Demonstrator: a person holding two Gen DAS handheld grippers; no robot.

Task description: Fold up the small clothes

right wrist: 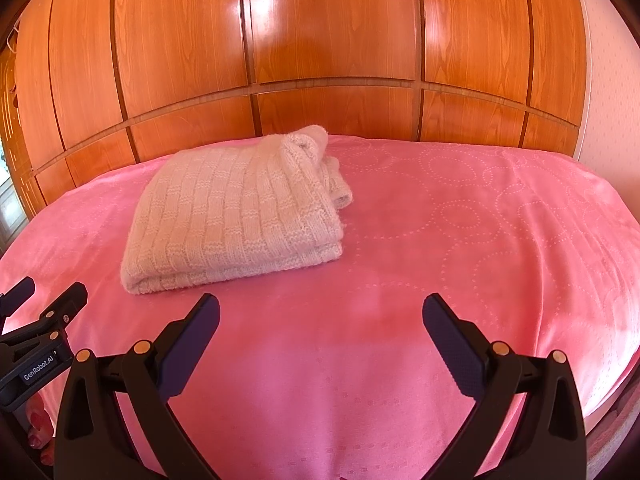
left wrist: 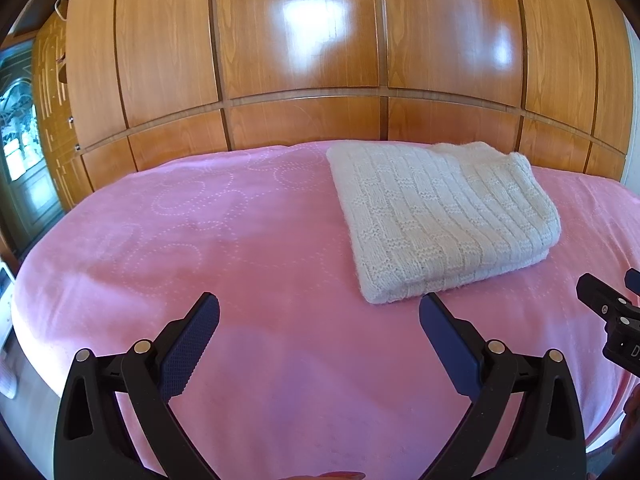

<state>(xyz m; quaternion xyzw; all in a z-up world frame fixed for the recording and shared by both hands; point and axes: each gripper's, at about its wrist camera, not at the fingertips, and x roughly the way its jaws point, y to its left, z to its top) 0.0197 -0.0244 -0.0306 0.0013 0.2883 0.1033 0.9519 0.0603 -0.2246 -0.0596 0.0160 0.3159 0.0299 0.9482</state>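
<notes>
cream knit garment (left wrist: 442, 216) lies folded right of centre; left gripper (left wrist: 319, 312) and right gripper (right wrist: 321, 314) gape empty, fold seemingly finished; next, tidy or withdraw.

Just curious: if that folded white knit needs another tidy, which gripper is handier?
Probably the right gripper: the loose bunched end of the knit faces its side. Both grippers are open, empty.
</notes>
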